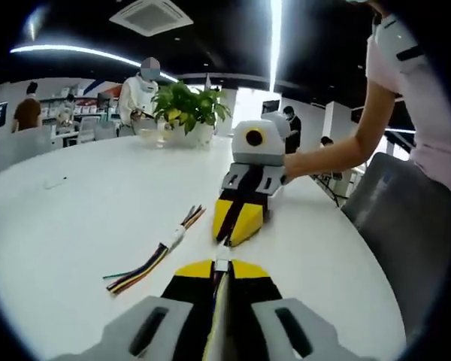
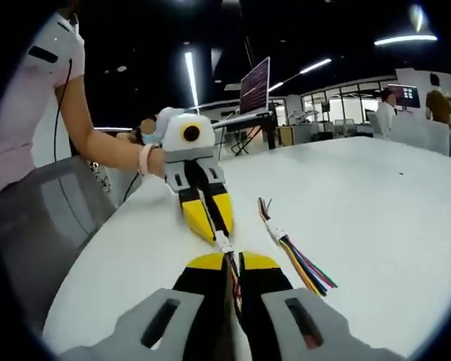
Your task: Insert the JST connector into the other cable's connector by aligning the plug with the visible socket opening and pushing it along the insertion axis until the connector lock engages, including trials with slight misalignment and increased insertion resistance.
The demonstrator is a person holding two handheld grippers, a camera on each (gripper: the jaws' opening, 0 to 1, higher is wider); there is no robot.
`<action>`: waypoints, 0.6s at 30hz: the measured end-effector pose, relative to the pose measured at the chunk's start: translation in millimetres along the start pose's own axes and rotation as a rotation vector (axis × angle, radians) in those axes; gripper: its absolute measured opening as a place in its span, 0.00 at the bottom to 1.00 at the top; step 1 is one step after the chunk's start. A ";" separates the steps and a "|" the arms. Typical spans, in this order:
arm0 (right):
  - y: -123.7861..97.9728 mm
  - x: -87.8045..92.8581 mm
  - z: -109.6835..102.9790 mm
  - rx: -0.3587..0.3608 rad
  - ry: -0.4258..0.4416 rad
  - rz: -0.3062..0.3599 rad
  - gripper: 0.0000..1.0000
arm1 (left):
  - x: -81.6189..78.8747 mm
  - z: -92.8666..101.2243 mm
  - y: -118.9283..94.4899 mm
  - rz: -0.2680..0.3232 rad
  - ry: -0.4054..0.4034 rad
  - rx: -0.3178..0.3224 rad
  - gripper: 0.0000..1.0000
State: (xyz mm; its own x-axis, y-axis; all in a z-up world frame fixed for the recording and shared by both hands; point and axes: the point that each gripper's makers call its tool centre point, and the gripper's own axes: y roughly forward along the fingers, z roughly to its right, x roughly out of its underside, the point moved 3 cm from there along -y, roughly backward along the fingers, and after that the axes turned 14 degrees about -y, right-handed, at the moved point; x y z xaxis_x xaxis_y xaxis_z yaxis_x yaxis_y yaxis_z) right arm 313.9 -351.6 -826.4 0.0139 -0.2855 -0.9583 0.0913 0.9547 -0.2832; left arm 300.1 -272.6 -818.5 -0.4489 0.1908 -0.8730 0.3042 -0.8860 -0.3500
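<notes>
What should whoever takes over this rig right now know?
Left gripper: shut on a small white connector at its tips.
Right gripper: shut on thin wires, its tips facing the left's just above the table.
Loose cable: lies on the table beside them.
Done: both ends gripped, tip to tip.
Left: whether the lock has engaged is too small to tell; check, and push along the axis if not.

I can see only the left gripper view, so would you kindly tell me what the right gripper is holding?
Observer: The right gripper has its jaws shut on thin coloured wires running between them.
Operator: Thanks. My left gripper holds a white connector; what stands behind it?
Observer: A raised screen stands beyond the table's edge, behind your gripper.
</notes>
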 end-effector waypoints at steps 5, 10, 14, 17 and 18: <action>-12.9 -19.5 -2.5 0.032 -0.007 0.036 0.04 | -22.4 5.4 -13.9 0.076 -0.044 -0.031 0.01; -20.9 -34.5 -0.9 0.062 -0.005 0.060 0.08 | -37.7 10.6 -23.8 0.097 -0.012 -0.069 0.03; -25.5 -47.2 -6.3 0.076 -0.038 0.056 0.09 | -42.6 15.1 -27.9 0.083 0.004 -0.095 0.09; -29.9 -55.9 -9.8 0.087 -0.039 0.065 0.10 | -46.7 19.1 -31.4 0.093 -0.003 -0.115 0.12; -31.7 -59.3 -11.6 0.092 -0.041 0.068 0.11 | -47.8 20.1 -32.3 0.094 -0.003 -0.122 0.13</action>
State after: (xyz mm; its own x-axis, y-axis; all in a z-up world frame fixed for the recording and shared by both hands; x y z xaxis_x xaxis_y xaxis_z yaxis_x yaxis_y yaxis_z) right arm 298.6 -363.9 -761.1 0.0639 -0.2257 -0.9721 0.1798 0.9608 -0.2112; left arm 294.8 -261.6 -758.7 -0.4164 0.1073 -0.9028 0.4448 -0.8420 -0.3052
